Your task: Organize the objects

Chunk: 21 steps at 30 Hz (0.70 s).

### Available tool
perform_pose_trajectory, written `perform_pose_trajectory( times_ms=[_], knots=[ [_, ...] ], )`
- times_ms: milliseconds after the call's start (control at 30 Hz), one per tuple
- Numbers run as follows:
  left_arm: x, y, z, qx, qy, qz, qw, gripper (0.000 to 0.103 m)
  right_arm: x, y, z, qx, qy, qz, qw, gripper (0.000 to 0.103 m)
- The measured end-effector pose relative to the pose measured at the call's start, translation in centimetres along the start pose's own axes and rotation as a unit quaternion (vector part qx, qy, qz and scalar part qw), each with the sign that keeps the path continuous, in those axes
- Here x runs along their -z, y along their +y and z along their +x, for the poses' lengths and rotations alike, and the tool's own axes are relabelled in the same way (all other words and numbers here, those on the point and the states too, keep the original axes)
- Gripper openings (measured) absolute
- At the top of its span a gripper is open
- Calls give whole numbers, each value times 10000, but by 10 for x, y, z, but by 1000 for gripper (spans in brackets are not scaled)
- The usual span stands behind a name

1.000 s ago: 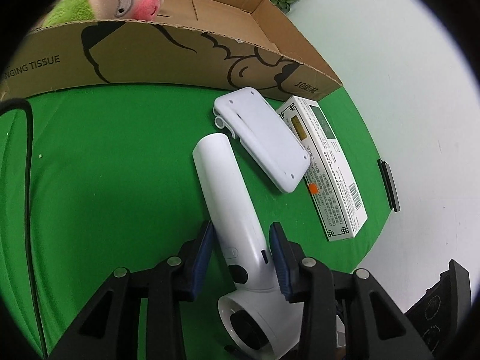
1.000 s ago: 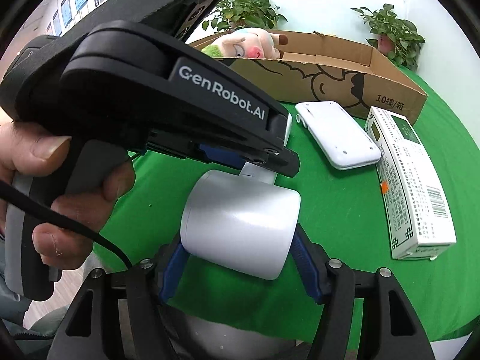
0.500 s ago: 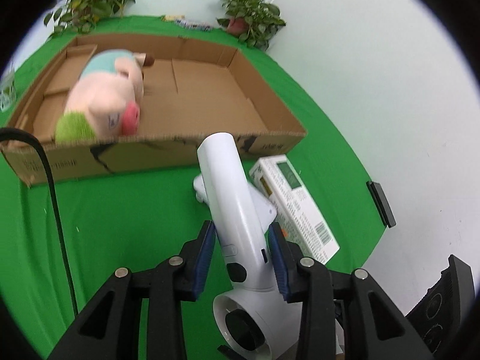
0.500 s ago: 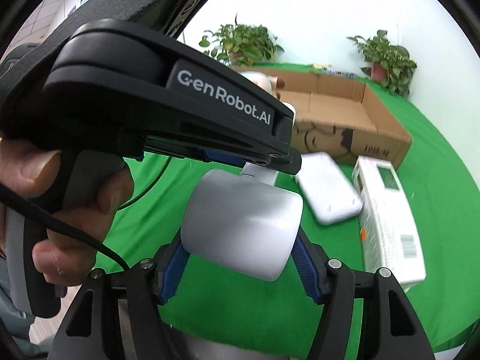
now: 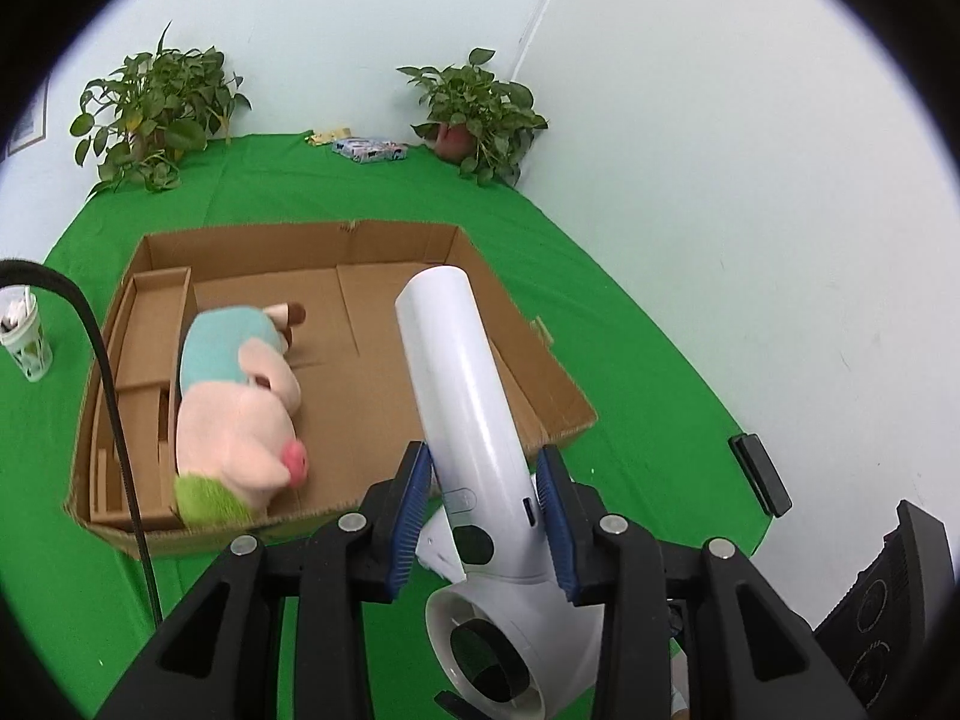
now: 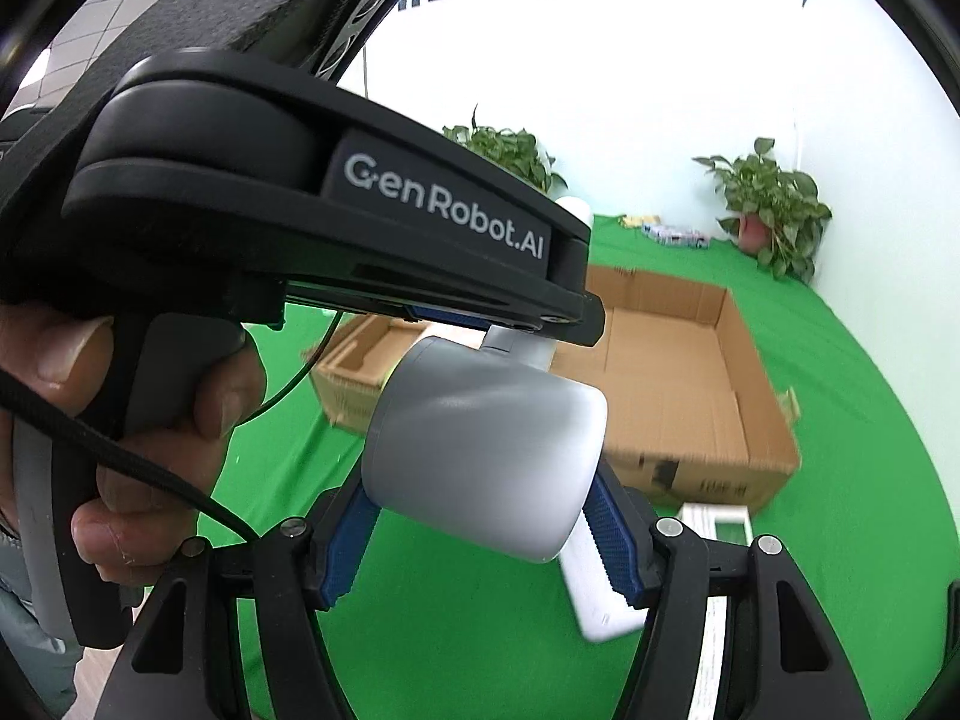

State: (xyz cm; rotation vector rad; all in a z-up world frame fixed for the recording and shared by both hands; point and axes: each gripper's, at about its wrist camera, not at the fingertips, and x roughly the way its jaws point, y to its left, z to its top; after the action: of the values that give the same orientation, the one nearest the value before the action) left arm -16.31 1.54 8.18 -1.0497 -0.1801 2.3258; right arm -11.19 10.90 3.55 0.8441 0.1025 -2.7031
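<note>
A white hair dryer (image 5: 474,420) is held in the air by both grippers. My left gripper (image 5: 483,507) is shut on its handle, whose end points over the open cardboard box (image 5: 384,324). My right gripper (image 6: 480,531) is shut on the dryer's grey barrel (image 6: 480,444). A pink plush pig (image 5: 240,408) with a teal back lies in the box's left half. In the right wrist view the left gripper's black body (image 6: 336,228) and the hand holding it fill the upper left.
A white flat device (image 6: 594,588) and a white-green carton (image 6: 717,618) lie on the green cloth (image 5: 630,360) in front of the box (image 6: 678,372). Two potted plants (image 5: 480,114) and small packets (image 5: 369,150) stand at the back. A white cup (image 5: 27,342) sits far left.
Both grippers have lifted the hair dryer off the cloth and tilted up. The box interior and back wall have come into view; the white device and carton have dropped below.
</note>
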Motion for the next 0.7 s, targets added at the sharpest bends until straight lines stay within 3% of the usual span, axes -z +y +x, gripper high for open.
perform_pose_trajectory(
  times_ms=[500, 700],
  knots=[
    [-67, 20, 17, -5, 14, 169, 9999, 35, -75, -13, 32, 55, -67, -126, 9999, 62],
    [-84, 48, 58, -43, 438, -17, 9990, 35, -93, -24, 70, -112, 299, -34, 9995, 62]
  ],
)
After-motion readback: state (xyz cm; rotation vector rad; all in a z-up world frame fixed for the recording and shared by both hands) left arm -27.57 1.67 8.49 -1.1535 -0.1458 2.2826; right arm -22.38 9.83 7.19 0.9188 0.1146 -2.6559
